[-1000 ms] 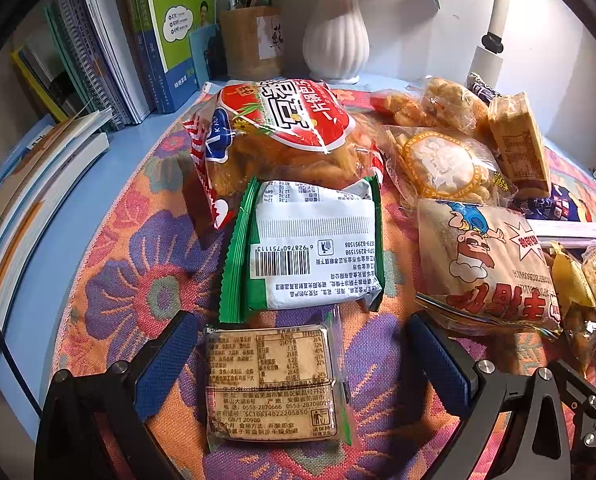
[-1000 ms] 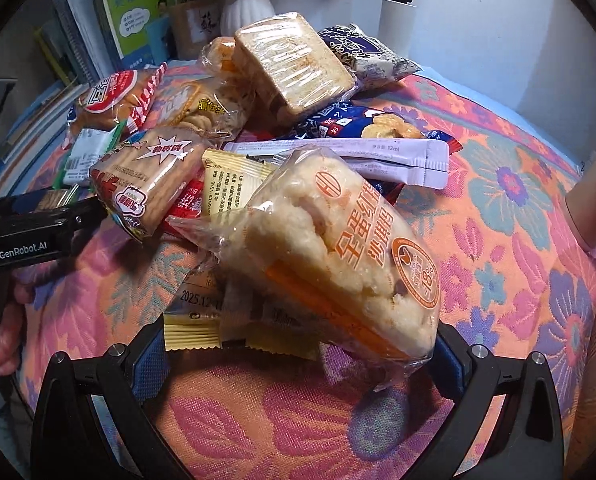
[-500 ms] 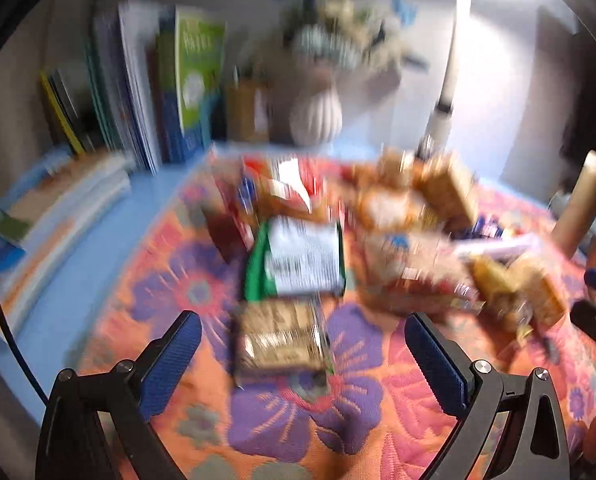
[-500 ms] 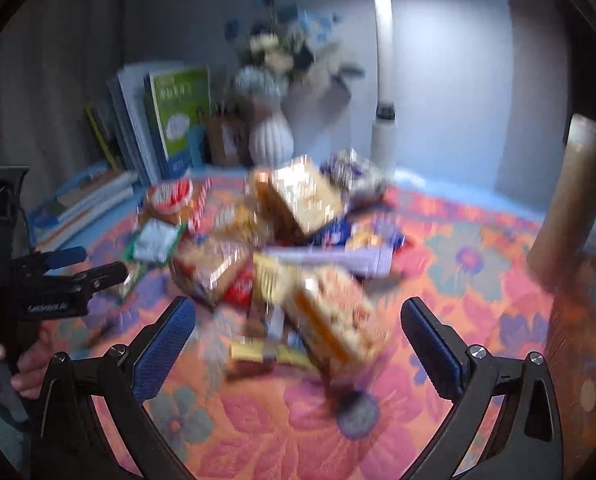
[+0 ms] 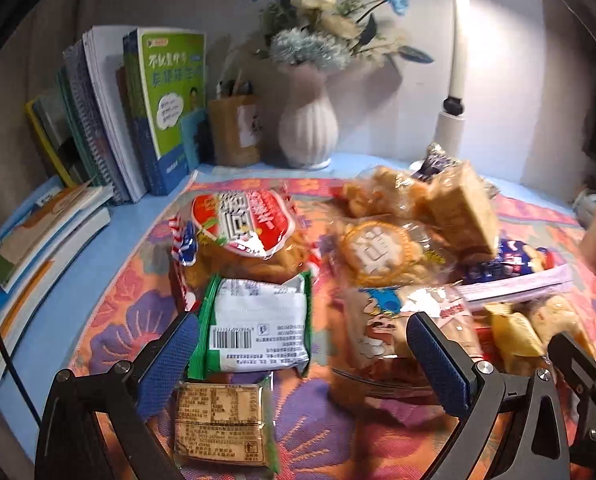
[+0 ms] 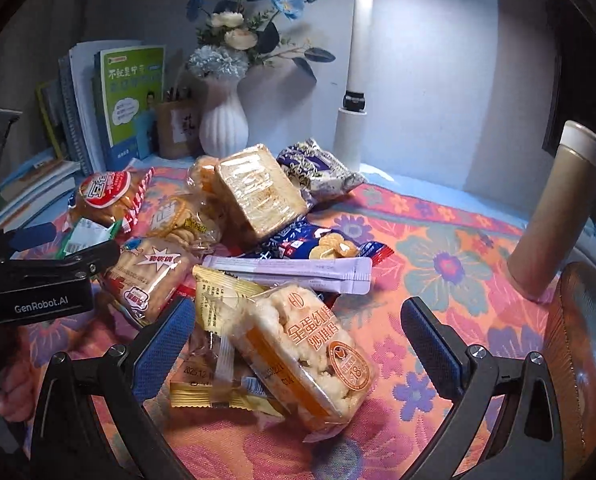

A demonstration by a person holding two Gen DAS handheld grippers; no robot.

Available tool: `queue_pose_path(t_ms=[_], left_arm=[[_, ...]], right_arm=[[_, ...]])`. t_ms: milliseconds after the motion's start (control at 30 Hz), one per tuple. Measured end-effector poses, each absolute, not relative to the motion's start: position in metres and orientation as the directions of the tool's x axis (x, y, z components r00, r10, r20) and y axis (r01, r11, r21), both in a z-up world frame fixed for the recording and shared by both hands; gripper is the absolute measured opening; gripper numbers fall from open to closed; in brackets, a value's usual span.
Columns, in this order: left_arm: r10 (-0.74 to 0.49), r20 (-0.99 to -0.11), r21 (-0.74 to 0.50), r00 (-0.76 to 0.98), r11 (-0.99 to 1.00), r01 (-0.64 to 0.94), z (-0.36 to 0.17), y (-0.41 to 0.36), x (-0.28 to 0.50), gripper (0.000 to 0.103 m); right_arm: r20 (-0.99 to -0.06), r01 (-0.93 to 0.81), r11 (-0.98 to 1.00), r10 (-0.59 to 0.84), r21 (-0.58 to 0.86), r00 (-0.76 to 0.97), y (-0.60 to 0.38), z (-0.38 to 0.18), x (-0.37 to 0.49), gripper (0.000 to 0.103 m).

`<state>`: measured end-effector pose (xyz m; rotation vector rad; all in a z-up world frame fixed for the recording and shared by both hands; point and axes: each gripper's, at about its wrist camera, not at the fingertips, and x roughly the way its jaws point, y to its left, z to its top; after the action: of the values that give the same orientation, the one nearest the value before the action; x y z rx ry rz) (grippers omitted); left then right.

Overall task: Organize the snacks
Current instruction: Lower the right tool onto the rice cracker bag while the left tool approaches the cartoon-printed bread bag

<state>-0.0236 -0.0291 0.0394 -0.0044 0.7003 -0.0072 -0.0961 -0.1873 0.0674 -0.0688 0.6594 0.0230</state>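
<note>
While both tools hang over the bright flowery cloth [image 6: 450, 264], the left gripper [image 5: 302, 354] has its blue fingers spread wide and holds nothing. Right below it lies a small brown snack pack [image 5: 222, 424], and just behind that a green and white pack [image 5: 258, 330]. The right gripper [image 6: 294, 340] is wide apart too, above a clear pack of puffy rice cake [image 6: 310, 356] on yellow packs [image 6: 218, 300]. Farther back, more snacks sit in a heap, with a big red-label bag [image 5: 242, 228]. Behind them stand a white vase of flowers [image 5: 308, 132] and some books [image 5: 162, 108].
</note>
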Motion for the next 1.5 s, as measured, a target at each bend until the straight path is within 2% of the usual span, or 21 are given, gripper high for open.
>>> queue_pose_path(t_ms=[167,467,1500], left_arm=[[-0.017,-0.657,-0.042,0.754,0.999,-0.014,0.036,-0.022,-0.021,0.103],[0.016,-0.648,0.010,0.762,1.000,-0.013,0.034,-0.032,-0.025,0.103],[-0.029,-0.665,-0.061,0.746,0.998,-0.016,0.032,-0.027,-0.023,0.103]], right_arm=[[-0.630,-0.056,0.996,-0.001,-0.071,0.777,-0.184,0.065,-0.095,0.103],[-0.640,-0.045,0.996,-0.011,-0.071,0.768,-0.184,0.064,-0.093,0.103],[-0.660,-0.022,0.996,-0.043,-0.089,0.750,-0.183,0.059,-0.089,0.103]])
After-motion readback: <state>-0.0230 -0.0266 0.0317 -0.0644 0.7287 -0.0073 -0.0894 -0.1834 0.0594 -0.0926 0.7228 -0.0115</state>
